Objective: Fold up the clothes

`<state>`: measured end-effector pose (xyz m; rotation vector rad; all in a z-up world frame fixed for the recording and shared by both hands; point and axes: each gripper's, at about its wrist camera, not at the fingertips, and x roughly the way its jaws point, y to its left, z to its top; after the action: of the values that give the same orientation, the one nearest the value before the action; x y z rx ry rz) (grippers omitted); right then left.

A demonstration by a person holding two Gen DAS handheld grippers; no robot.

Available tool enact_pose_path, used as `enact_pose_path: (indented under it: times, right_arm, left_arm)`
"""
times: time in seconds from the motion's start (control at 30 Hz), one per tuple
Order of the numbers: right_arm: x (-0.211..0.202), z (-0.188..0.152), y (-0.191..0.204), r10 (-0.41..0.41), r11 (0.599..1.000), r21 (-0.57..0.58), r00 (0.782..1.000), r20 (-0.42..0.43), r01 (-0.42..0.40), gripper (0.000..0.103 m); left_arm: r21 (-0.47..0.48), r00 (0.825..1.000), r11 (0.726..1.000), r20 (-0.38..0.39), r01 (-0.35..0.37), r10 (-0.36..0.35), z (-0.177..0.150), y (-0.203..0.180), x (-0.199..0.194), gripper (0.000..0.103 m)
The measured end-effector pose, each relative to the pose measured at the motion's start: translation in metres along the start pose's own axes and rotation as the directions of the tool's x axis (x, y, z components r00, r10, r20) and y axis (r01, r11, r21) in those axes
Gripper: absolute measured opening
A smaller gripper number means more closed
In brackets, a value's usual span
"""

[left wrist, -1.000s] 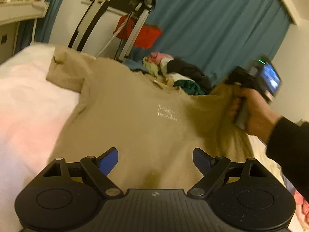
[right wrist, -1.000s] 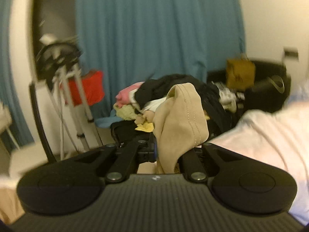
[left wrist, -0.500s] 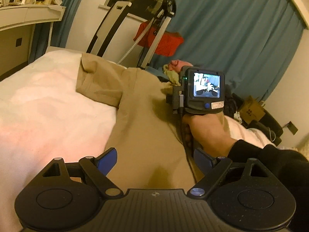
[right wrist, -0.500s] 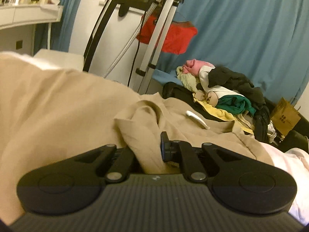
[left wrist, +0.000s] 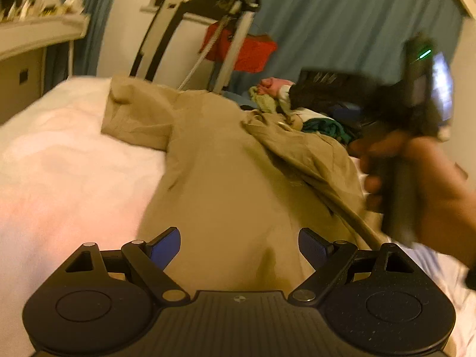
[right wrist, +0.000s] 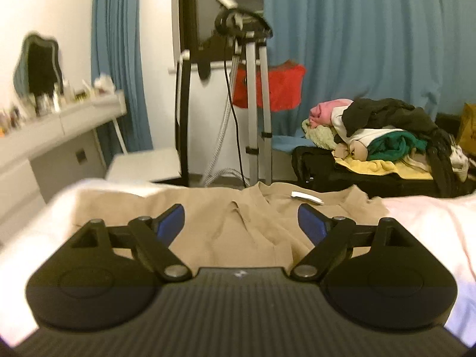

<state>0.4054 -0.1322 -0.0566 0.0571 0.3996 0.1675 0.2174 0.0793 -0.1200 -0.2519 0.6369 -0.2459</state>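
as a tan t-shirt (left wrist: 226, 178) lies spread on a white bed (left wrist: 59, 172), the left claw (left wrist: 239, 245) hovers just above its lower part with both blue pads wide apart and nothing between them. ahead and to the right of that claw, one side of the shirt is turned in over the body in a rumpled flap, while the sleeve ahead and to the left lies out flat on the bedding. the right claw (right wrist: 241, 221), held in a person's hand (left wrist: 428, 178), also gapes empty, with the shirt's neckline and its white label (right wrist: 306, 197) just beyond its pads. thin and limp, the fabric looks light, likely to sag and crease wherever it is not supported, and unlikely to slip from rubber pads. a pinch at a seam, such as the shoulder, sleeve hem or bottom edge, would probably carry it best. beyond the bed, a pile of clothes (right wrist: 383, 134) sits before a blue curtain (right wrist: 372, 35).
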Motion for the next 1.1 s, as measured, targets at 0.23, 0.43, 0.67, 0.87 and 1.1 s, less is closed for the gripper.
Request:
enact_pose_path:
  times: [0.23,0.43,0.67,0.87,1.1]
  right_arm:
    - [-0.151,-0.025,-0.018,-0.008,0.999,0.052,0.999,0.032,0.007,0.085]
    - [-0.246,-0.069,-0.046,-0.034,0.984,0.177,0.999,0.016,0.030,0.085]
    - [-0.317,-0.082,-0.114,-0.108,0.920,0.386,0.991,0.079,0.069,0.085]
    - [-0.336,-0.095,-0.168,-0.209,0.882,0.447,0.974,0.087,0.149,0.085]
    - [-0.333,-0.118,-0.214,-0.296,0.800,0.558,0.954,0.048,0.220,0.085]
  left_arm:
    - [0.060,0.998,0.997,-0.015,0.055,-0.054,-0.017,-0.036,-0.031,0.088]
    - [0.104,0.998,0.992,-0.008,0.065,-0.065,-0.038,-0.061,-0.072,0.088]
    - [0.153,0.998,0.987,-0.059,0.040,-0.032,-0.061,-0.084,-0.077,0.088]
    - [0.187,0.993,0.981,-0.118,0.045,-0.023,-0.068,-0.115,-0.063,0.086]
    - [0.182,0.969,0.969,-0.212,0.166,-0.126,-0.073,-0.191,-0.046,0.075]
